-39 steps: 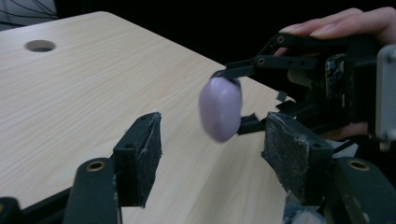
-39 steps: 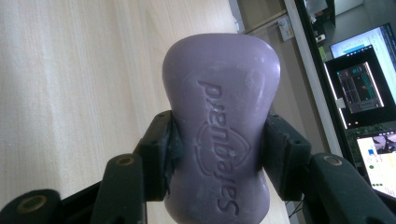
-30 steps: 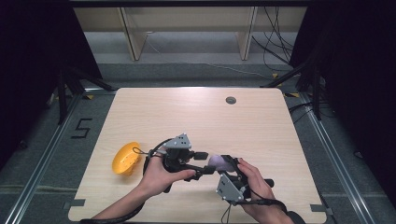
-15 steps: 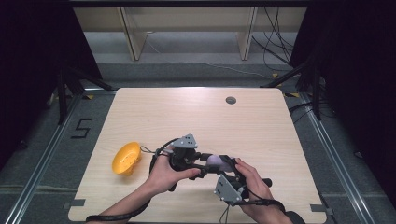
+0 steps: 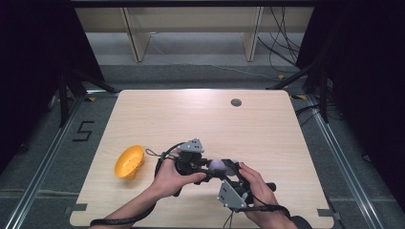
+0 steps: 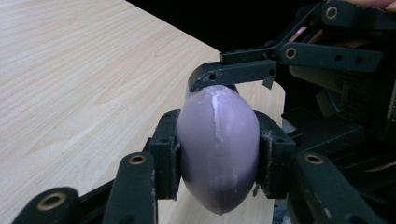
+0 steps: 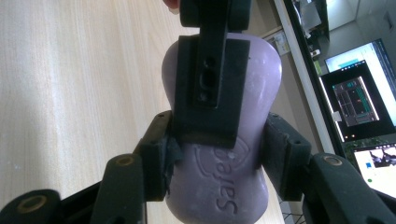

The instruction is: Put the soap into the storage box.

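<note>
Soap (image 6: 218,149), a purple bar, is sitting between my two grippers above the table (image 5: 200,114), near its front edge at about 6 o'clock. I am clamping the left gripper (image 6: 217,156) on its flat faces; those jaws have just been closing on it. The right gripper (image 7: 215,161) is gripping the bar by its narrow waist, at its lower end. An orange bowl (image 5: 129,161) is lying at 9 o'clock of the soap, well apart. I am thinking the risk is slipping: the bar is smooth and rounded, so if one gripper is releasing too early, it may squeeze out and drop.
</note>
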Demonstrator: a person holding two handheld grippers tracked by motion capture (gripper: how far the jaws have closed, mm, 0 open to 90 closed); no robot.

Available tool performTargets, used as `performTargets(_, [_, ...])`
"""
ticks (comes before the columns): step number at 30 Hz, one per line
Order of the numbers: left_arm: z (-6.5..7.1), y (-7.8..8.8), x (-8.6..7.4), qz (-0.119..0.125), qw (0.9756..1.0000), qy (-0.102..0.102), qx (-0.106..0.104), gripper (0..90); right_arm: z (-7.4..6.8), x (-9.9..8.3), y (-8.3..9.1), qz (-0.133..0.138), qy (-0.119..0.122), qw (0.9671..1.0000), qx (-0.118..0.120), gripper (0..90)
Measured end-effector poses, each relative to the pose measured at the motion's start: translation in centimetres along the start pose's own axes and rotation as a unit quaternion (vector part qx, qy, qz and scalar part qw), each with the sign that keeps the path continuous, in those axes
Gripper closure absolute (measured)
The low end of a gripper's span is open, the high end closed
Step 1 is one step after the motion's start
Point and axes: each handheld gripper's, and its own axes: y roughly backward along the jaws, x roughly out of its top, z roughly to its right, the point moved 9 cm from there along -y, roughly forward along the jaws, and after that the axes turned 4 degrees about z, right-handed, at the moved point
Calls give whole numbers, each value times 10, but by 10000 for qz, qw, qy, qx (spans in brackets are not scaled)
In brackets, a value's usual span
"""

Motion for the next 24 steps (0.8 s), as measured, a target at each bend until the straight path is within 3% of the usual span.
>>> performTargets(3, [1, 1, 1, -11, 10000, -67, 27, 583, 0, 1, 0, 12, -41, 10000, -8, 503])
performTargets(5, [1, 1, 1, -28, 9998, -68, 177, 585, 1, 1, 0, 28, -53, 10000, 13, 502])
performTargets(7, [0, 0, 1, -12, 9996, -192, 207, 586, 1, 1, -1, -23, -106, 9999, 43, 498])
performTargets(10, [-3, -1, 0, 34, 9991, -184, 370, 586, 2, -1, -2, -44, -126, 9999, 26, 386])
performTargets(11, [-4, -1, 0, 45, 9993, -172, 323, 586, 2, -1, -1, -61, -171, 9998, 12, 364])
performTargets(13, [-5, 0, 2, 110, 9993, -158, 336, 586, 6, -3, -1, -72, 1, 10000, -55, 321])
performTargets(14, [-6, 0, 2, 153, 9990, -149, 404, 586, 6, -5, -1, -104, -95, 9999, -91, 309])
performTargets(15, [-7, 2, 3, 127, 9985, -215, 492, 586, 8, -6, -1, -103, -63, 9998, -128, 299])
performTargets(17, [-9, 3, 4, 213, 9978, -154, 612, 586, 11, -8, 1, -73, -10, 9999, -154, 293])
performTargets(18, [-13, 6, 5, 240, 9966, -188, 765, 586, 12, -9, 2, -82, 4, 9998, -157, 293])
performTargets(20, [-15, 8, 5, 217, 9959, -235, 841, 586, 12, -10, 2, -89, 4, 9998, -175, 293])
performTargets(21, [-16, 10, 5, 225, 9960, -183, 845, 586, 12, -12, 4, -111, -158, 9997, -175, 294])
performTargets(24, [-23, 15, 7, 302, 9933, -236, 1094, 587, 14, -15, 5, -122, -91, 9997, -173, 298])
